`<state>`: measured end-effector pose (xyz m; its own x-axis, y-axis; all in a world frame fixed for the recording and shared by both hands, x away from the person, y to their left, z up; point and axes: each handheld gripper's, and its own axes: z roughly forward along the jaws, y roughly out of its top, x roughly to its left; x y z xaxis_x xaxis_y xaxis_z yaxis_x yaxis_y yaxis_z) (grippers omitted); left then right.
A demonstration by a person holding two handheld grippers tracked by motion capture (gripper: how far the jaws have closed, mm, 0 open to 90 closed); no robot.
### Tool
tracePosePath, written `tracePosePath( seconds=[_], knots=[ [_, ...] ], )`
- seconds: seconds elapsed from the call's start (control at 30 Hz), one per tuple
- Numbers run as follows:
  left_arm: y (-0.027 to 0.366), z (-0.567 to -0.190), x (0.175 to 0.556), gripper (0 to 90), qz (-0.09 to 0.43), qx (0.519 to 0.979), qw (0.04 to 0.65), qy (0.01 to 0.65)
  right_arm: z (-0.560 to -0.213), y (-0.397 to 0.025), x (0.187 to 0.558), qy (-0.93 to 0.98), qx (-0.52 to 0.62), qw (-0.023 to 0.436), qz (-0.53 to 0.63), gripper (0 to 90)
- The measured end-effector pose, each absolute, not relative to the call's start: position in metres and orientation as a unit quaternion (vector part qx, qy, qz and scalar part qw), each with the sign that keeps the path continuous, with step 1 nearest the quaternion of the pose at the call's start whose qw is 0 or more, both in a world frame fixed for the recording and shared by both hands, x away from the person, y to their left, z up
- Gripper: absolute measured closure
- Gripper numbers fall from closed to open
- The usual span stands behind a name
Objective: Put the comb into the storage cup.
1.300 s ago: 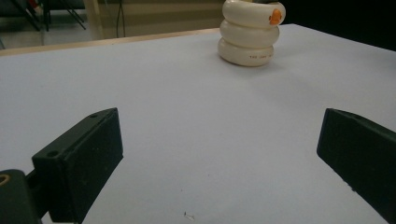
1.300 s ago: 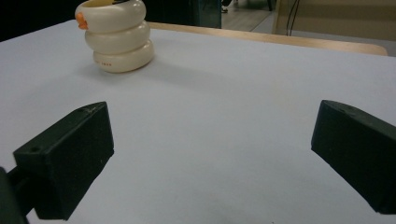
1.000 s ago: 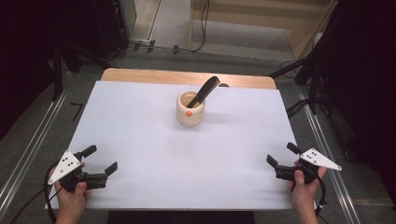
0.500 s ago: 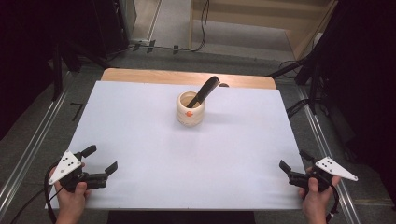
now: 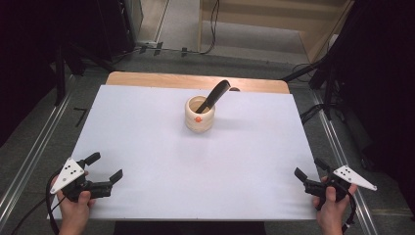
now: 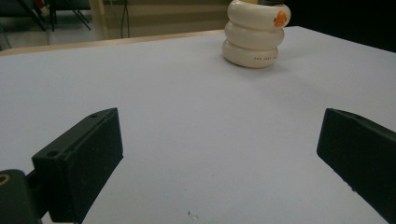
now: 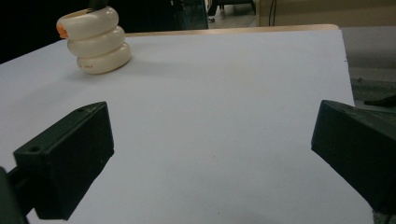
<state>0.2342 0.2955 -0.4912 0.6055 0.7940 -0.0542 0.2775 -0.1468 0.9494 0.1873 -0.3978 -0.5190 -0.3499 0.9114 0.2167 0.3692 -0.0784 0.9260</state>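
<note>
A cream ribbed holder [image 5: 199, 115] with an orange spot stands upright near the table's far middle, and a black-handled utensil [image 5: 214, 95] leans out of it to the right. The same holder shows far off in the left gripper view [image 6: 255, 34] and in the right gripper view [image 7: 95, 41]. My left gripper [image 5: 104, 166] rests open over the near left corner of the white table [image 5: 147, 122], nothing between its jaws. My right gripper [image 5: 310, 169] hangs open at the near right edge, also holding nothing. Both are far from the holder.
A strip of wooden board [image 5: 147, 81] shows along the table's far edge. Metal rails [image 5: 29, 161] run down both sides of the table. Cables and dark stands [image 5: 318, 73] lie on the floor beyond the far and right sides.
My right gripper has drawn back toward the near right corner and slightly outward. The left gripper, the holder and the utensil have stayed put.
</note>
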Motion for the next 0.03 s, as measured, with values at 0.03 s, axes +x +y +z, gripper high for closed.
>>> tracePosePath(
  seconds=[0.03],
  knots=[
    [0.2958,-0.4912,0.2342,0.2,0.241,0.718,0.536,0.373,-0.5190,-0.3975,0.1874,0.630,0.509,0.255,0.529,0.0]
  ],
)
